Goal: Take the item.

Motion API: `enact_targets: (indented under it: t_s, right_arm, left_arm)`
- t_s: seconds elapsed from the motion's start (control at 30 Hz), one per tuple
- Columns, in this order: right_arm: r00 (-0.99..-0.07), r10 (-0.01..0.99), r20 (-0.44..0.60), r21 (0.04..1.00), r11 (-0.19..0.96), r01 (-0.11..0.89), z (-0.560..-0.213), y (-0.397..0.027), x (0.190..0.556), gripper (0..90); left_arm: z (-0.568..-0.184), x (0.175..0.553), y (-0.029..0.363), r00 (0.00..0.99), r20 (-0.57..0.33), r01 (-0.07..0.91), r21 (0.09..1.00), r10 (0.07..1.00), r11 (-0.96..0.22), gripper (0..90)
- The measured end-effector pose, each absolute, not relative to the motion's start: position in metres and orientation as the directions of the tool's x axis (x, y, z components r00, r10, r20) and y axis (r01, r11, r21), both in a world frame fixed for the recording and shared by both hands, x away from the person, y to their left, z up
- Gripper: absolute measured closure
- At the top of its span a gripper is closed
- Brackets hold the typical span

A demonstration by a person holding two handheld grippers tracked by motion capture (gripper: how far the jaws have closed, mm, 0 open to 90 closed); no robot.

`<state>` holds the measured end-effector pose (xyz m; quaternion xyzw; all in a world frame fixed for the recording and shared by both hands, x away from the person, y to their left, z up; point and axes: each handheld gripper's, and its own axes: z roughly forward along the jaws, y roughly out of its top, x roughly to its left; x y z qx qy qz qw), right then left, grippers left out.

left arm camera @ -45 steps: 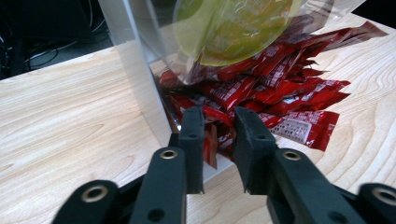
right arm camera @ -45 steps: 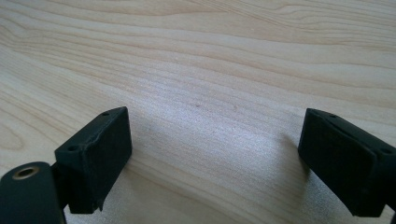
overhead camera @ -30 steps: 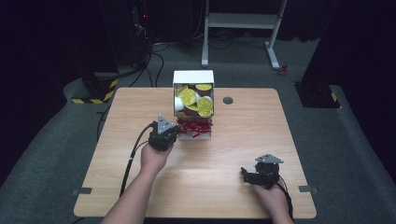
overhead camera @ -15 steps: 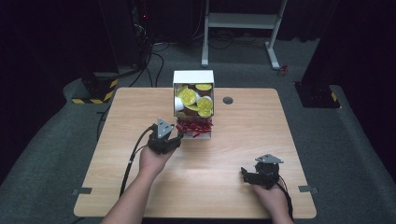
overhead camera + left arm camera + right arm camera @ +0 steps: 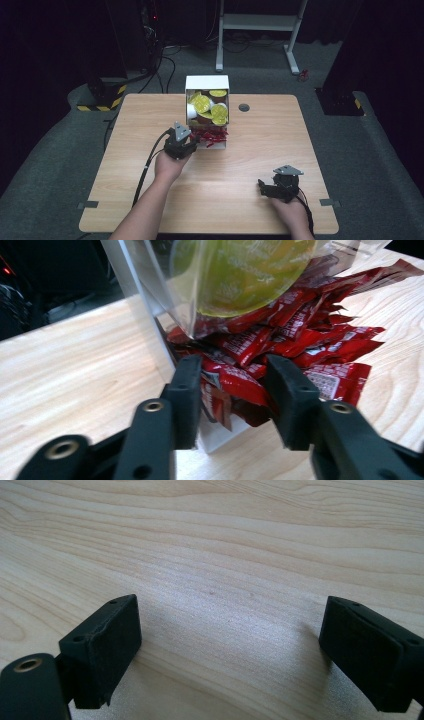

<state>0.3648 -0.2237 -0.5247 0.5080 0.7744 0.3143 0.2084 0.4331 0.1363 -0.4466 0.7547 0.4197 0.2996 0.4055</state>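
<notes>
- Red sachets (image 5: pixel 280 347) spill from the foot of the clear dispenser (image 5: pixel 207 107) at the table's (image 5: pixel 125 190) far middle: light, crinkly, slippery by the look; best pinched across one flat packet.
- Left gripper (image 5: pixel 232 390) is partly spread, jaws straddling a front sachet, not clamped.
- Right gripper (image 5: pixel 227 652) rests wide apart, empty, over bare wood.

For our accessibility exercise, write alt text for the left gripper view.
The left claw, its black jaws apart, straddles a red packet in a heap of red packets at the open base of a clear dispenser on a wooden table. A yellow-lidded cup sits above the heap.
</notes>
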Motion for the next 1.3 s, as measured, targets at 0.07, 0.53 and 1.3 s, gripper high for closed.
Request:
enact_targets:
  t_s: [0.07,0.53,1.3]
  right_arm:
    - [-0.397,0.918,-0.004,0.699,0.287,0.656,-0.525,-0.224,0.365,9.6]
    - [-0.397,0.918,-0.005,0.697,0.288,0.656,-0.525,-0.224,0.365,9.6]
    - [-0.397,0.918,-0.004,0.697,0.287,0.657,-0.525,-0.224,0.365,9.6]
  left_arm:
    - [-0.446,0.432,0.138,0.469,0.117,0.387,0.864,0.876,-0.323,65.1]
    - [-0.441,0.419,0.145,0.483,0.126,0.355,0.877,0.866,-0.325,81.1]
    - [-0.442,0.395,0.168,0.502,0.057,0.319,0.915,0.863,-0.246,82.2]
